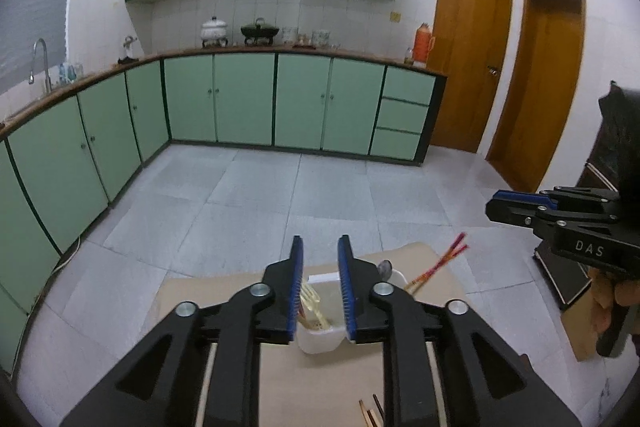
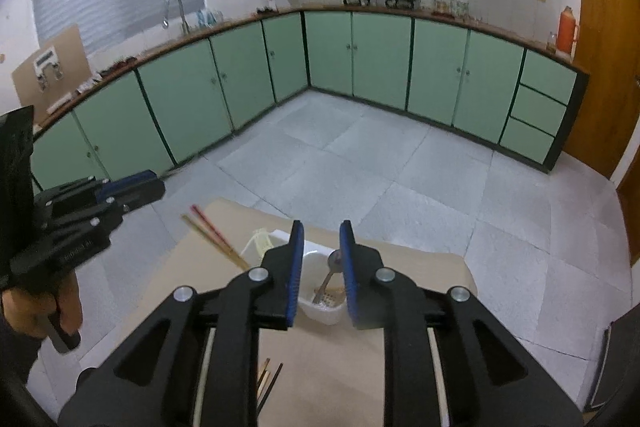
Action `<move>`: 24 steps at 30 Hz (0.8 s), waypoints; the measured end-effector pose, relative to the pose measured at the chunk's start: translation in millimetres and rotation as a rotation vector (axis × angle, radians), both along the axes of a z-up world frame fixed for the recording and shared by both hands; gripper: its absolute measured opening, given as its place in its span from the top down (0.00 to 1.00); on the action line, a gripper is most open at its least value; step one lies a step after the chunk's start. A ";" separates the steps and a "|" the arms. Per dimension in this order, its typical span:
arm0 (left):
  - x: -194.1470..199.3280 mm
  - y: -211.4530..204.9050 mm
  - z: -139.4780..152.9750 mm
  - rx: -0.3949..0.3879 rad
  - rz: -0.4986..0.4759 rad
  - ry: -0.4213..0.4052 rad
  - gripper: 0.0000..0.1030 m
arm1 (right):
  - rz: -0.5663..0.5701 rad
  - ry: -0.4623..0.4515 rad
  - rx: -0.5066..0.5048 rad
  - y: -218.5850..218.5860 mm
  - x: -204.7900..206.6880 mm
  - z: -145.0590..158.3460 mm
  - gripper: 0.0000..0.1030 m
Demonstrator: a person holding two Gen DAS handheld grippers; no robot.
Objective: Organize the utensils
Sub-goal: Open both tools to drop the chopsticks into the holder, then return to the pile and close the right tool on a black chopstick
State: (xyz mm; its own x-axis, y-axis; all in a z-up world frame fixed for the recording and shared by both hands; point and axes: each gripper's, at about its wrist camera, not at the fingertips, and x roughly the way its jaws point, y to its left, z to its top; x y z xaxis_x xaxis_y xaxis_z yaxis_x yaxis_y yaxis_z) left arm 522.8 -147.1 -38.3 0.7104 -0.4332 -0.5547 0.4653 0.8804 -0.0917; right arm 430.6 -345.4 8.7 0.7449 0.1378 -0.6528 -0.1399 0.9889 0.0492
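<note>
A white plastic utensil holder stands on the tan table top, just beyond my left gripper. That gripper is open, with nothing between its blue pads. Cream plastic forks lean in the holder's near compartment. A metal spoon and red chopsticks stick out on its far right side. In the right wrist view my right gripper hovers open above the holder. The spoon lies in the compartment ahead of it. The chopsticks and forks are to the left.
Loose chopsticks lie on the table near its front edge, under the grippers. Each gripper shows in the other's view: the right gripper, the left gripper. Grey tiled floor and green cabinets lie beyond. A dark stand is at the right.
</note>
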 end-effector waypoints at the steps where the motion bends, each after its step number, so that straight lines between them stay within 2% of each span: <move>1: -10.7 5.0 1.6 0.004 0.003 -0.012 0.69 | 0.006 -0.014 0.004 -0.9 -10.1 1.2 0.79; 2: -25.9 12.7 1.2 0.008 0.004 -0.024 0.63 | 0.014 -0.033 0.013 -1.1 -29.4 -0.9 0.76; 4: -49.7 21.1 -4.5 0.024 0.000 -0.036 0.62 | 0.026 -0.054 0.012 -0.7 -60.4 -11.1 0.71; 8: -110.6 38.5 -36.0 0.047 -0.014 -0.043 0.60 | 0.032 -0.069 -0.030 7.1 -136.5 -69.5 0.71; 10: -142.6 49.1 -61.5 0.046 -0.013 -0.033 0.57 | 0.026 -0.042 -0.041 15.1 -175.7 -114.8 0.71; 14: -199.7 69.9 -115.7 0.038 0.018 -0.012 0.53 | -0.007 0.078 0.018 28.1 -236.8 -209.1 0.71; 16: -224.3 78.7 -145.1 0.038 0.040 0.020 0.53 | -0.007 0.137 0.013 46.2 -263.5 -252.3 0.71; 18: -244.6 83.1 -173.0 0.049 0.051 0.066 0.53 | 0.021 0.147 -0.015 65.0 -279.9 -271.1 0.71; 20: -257.0 86.4 -187.7 0.054 0.056 0.087 0.53 | 0.065 0.144 -0.054 85.3 -289.7 -283.0 0.71; 22: -265.8 91.0 -200.3 0.031 0.063 0.118 0.53 | 0.089 0.109 -0.122 104.4 -290.6 -286.7 0.69; 24: -271.0 92.3 -207.9 0.016 0.072 0.139 0.53 | 0.092 0.100 -0.116 112.9 -283.7 -285.9 0.69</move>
State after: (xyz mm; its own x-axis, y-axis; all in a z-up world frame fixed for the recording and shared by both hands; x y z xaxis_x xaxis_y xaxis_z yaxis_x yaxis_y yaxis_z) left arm 251.9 -54.8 -246.2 0.6549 -0.3742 -0.6566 0.3847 0.9129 -0.1365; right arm 146.8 -232.5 -277.1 0.6628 0.1218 -0.7388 -0.2303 0.9720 -0.0464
